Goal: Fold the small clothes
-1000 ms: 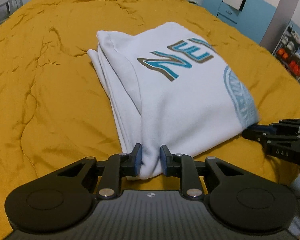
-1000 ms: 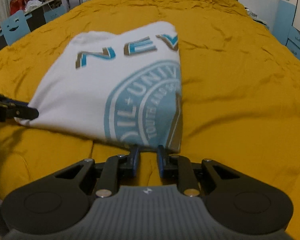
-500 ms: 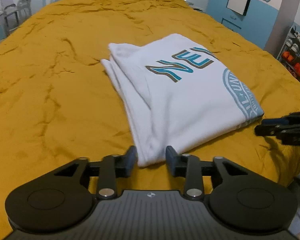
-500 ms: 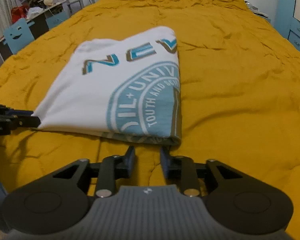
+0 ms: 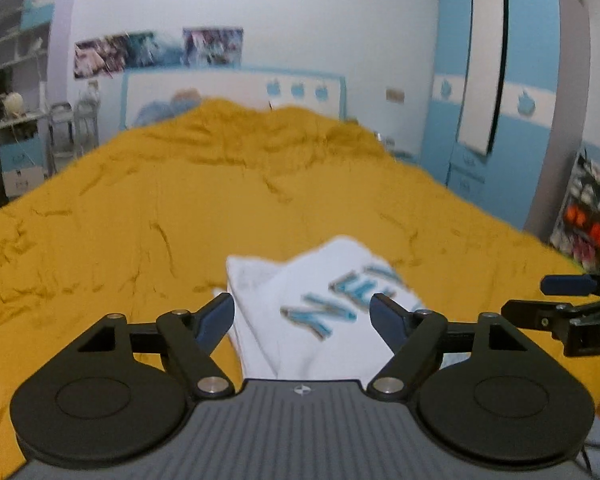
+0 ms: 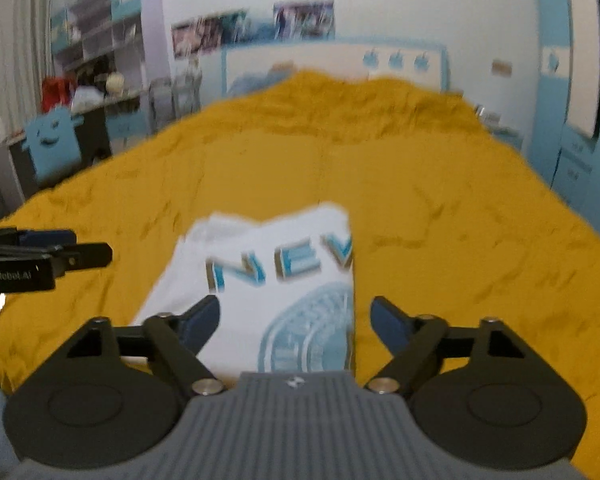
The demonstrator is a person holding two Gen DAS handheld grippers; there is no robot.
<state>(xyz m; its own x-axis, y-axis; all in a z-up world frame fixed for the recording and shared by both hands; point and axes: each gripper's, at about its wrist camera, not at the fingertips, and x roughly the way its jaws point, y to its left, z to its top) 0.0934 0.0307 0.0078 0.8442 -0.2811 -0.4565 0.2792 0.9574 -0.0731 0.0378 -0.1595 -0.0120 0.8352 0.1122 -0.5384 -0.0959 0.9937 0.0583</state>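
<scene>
A folded white T-shirt (image 5: 312,304) with blue "NEV" letters and a round blue print lies flat on the yellow bedspread (image 5: 180,208); it also shows in the right wrist view (image 6: 276,280). My left gripper (image 5: 302,314) is wide open and empty, raised above the shirt's near left corner. My right gripper (image 6: 296,318) is wide open and empty, raised above the shirt's near right edge. Each gripper shows at the edge of the other's view, the right one (image 5: 568,300) and the left one (image 6: 52,252). Both views are blurred.
The yellow bedspread covers the whole bed, with a white and blue headboard (image 5: 236,88) at the far end. A blue wardrobe (image 5: 496,100) stands to the right. A desk and shelves (image 6: 92,92) stand to the left.
Both grippers let go of the shirt's near edge, opened wide, then lifted and tilted up. The shirt now lies flat on the bed.
</scene>
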